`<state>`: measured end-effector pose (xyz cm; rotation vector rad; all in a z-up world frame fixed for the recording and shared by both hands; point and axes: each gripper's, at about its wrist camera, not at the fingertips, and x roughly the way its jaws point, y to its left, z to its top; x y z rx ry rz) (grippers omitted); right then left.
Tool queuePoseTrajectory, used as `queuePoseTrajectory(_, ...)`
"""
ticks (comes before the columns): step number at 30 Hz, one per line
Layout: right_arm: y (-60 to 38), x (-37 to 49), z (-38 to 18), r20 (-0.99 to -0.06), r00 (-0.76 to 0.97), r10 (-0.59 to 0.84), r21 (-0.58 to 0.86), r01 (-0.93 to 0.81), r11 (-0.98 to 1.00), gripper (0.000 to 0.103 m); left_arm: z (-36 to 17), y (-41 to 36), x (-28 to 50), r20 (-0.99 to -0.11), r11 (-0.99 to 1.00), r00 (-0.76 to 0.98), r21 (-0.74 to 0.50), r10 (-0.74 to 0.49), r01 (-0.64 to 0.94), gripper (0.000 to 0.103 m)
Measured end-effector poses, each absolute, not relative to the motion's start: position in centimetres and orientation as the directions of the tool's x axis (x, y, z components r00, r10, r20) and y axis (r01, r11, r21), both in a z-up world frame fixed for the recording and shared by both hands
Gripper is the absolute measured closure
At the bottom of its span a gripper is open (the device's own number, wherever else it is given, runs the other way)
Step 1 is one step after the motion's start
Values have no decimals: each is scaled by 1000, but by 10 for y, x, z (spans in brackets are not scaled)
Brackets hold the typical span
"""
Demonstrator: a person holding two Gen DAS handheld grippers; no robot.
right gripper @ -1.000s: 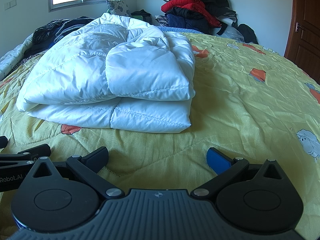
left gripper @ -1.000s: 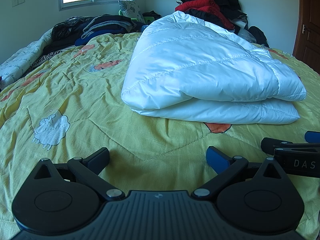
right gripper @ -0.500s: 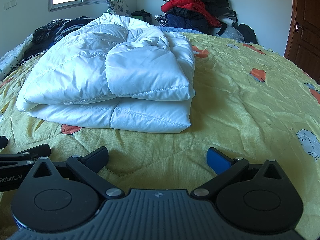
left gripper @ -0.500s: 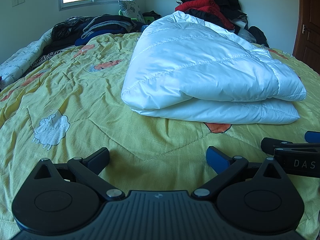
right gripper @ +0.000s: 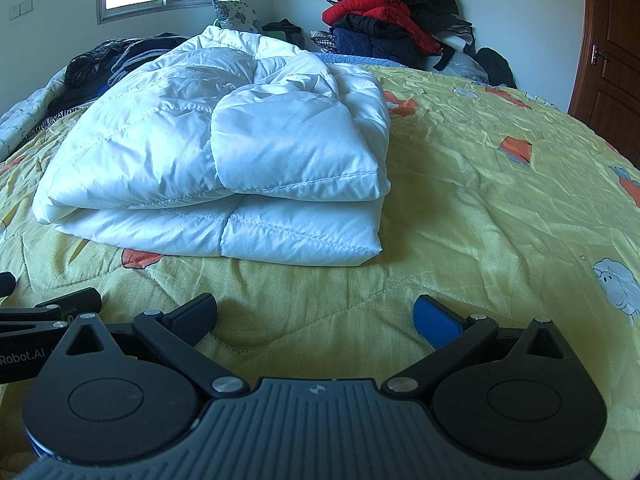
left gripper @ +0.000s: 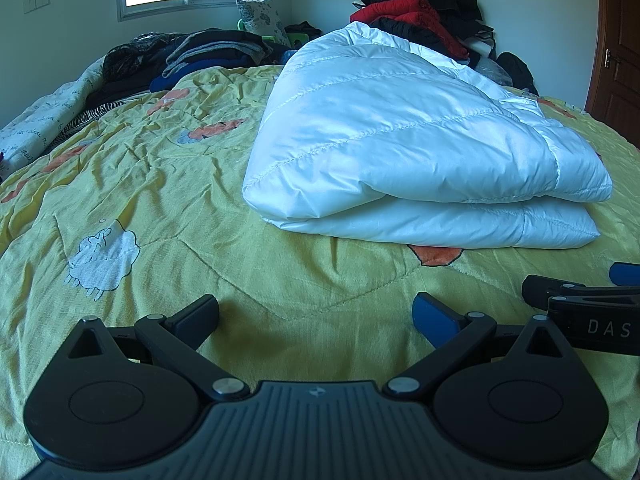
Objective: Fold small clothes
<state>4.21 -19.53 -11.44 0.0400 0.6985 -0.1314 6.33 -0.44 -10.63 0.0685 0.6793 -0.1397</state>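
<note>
Now the white puffy jacket (left gripper: 420,152) lies folded in a neat pile on the yellow bed (left gripper: 160,208). Both the left gripper (left gripper: 316,314) and the right gripper (right gripper: 316,312) rest low on the bed near it, spread wide, holding nothing. Folding looks done. Next, they likely need another piece from the clothes heap (right gripper: 392,12).

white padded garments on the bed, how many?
1: the folded white puffer jacket lies on the yellow bedspread, ahead of both open grippers, touching neither. Others may be buried in the clothes heaps behind.
</note>
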Motion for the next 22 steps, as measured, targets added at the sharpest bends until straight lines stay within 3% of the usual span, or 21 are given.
queuePoseTrajectory(22, -195, 42, -114, -643, 758, -107, -7, 134, 991, 1, -107, 2, 67, -631, 990, 769, 9, -102, 139, 0)
